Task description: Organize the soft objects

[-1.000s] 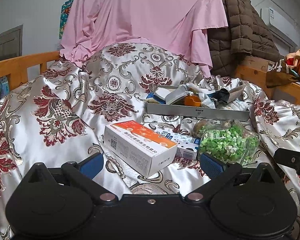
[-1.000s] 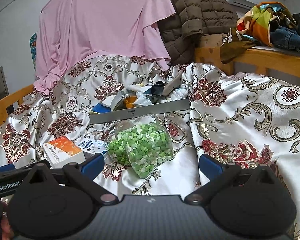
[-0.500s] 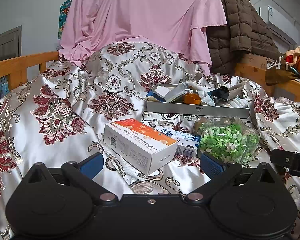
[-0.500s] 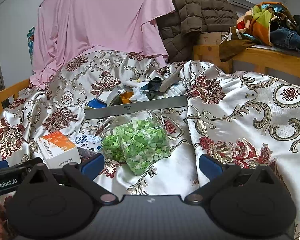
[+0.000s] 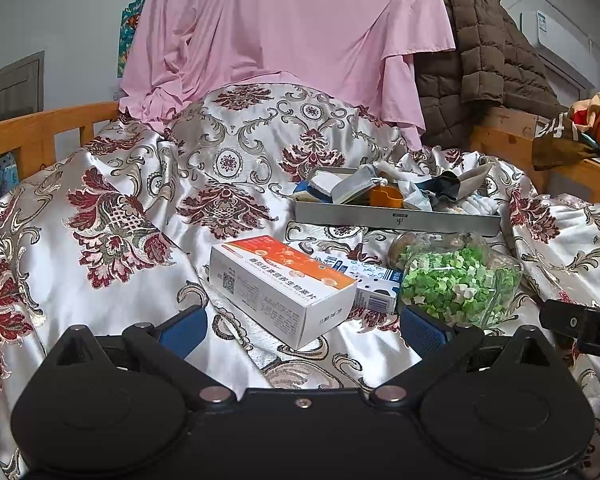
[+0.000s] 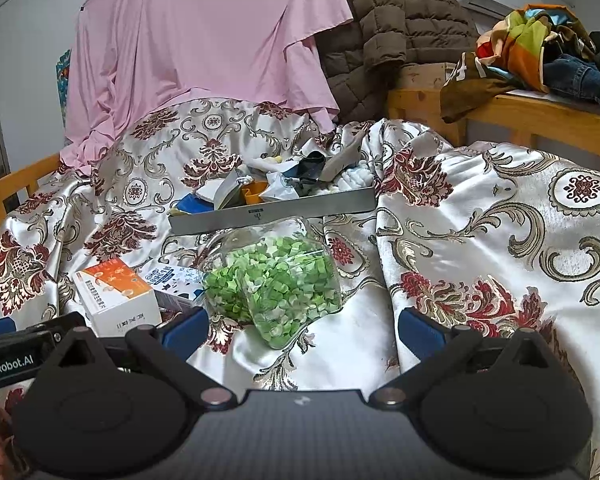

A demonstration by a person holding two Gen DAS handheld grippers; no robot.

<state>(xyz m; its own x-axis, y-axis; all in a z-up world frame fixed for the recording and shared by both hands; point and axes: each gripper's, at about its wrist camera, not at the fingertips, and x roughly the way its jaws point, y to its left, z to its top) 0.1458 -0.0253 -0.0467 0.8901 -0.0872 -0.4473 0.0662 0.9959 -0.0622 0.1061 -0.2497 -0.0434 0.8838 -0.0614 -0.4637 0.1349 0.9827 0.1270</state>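
Both tongs, left (image 5: 302,326) and right (image 6: 302,326), are spread wide and hold nothing. The bag of green pieces (image 6: 276,284) may slip on the satin bedspread (image 6: 480,240) if pinched shallowly. It lies just ahead of the right tongs, slightly left of their middle, before the grey tray (image 6: 272,210).

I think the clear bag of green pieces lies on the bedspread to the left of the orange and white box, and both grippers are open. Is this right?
One detail is wrong. The clear bag of green pieces lies to the right of the orange and white box, as the left wrist view shows. Both the left gripper and the right gripper are open.
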